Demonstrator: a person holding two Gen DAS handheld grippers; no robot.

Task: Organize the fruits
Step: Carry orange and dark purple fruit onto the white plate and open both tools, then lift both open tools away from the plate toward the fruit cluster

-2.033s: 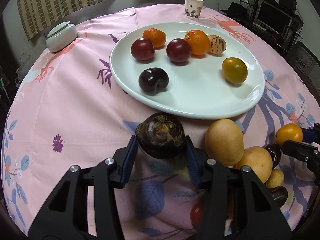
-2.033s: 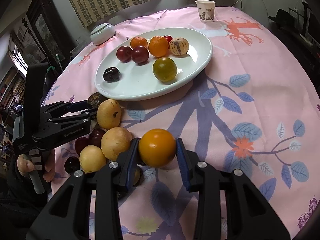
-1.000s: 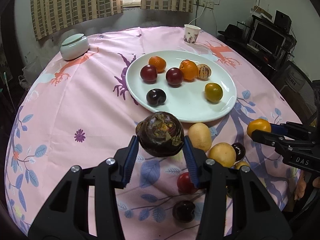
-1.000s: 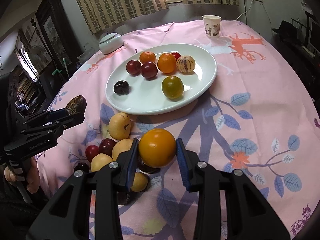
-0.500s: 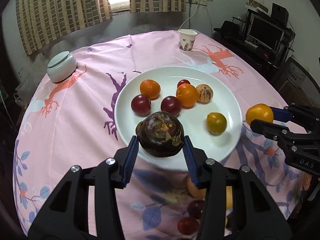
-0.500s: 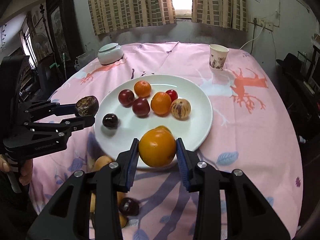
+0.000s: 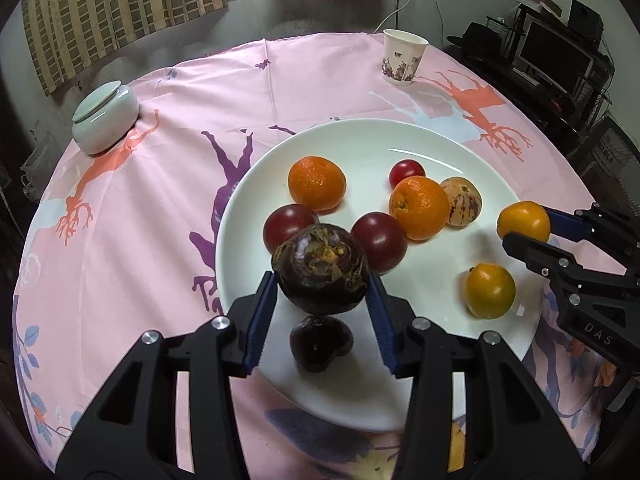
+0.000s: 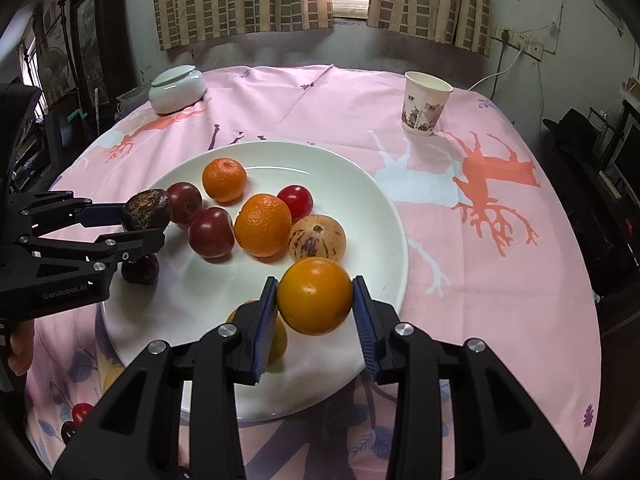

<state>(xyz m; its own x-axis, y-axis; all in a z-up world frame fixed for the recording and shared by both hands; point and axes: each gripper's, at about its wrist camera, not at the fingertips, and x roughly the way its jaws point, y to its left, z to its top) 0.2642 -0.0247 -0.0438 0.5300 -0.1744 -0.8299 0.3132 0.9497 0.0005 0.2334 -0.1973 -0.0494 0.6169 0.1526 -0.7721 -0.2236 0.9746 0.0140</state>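
A white plate (image 7: 452, 144) (image 8: 360, 184) holds several fruits: two tangerines, dark red plums, a small red fruit, a striped melon-like fruit and a yellow-orange fruit (image 7: 490, 290). My left gripper (image 7: 322, 276) is shut on a dark purple mangosteen (image 7: 320, 268) (image 8: 146, 210) and holds it above the plate's near-left part, over a dark plum (image 7: 320, 342). My right gripper (image 8: 316, 296) is shut on an orange fruit (image 8: 315, 295) (image 7: 523, 222) above the plate's right side.
A paper cup (image 7: 404, 58) (image 8: 426, 104) stands at the far right of the pink cloth. A lidded white jar (image 7: 106, 118) (image 8: 176, 90) stands at the far left. Loose fruits (image 8: 78, 414) lie on the cloth near the front edge. Furniture surrounds the round table.
Both grippers have lifted their fruits from the pile on the cloth and carried them forward over the plate. Both stayed shut on their fruits.
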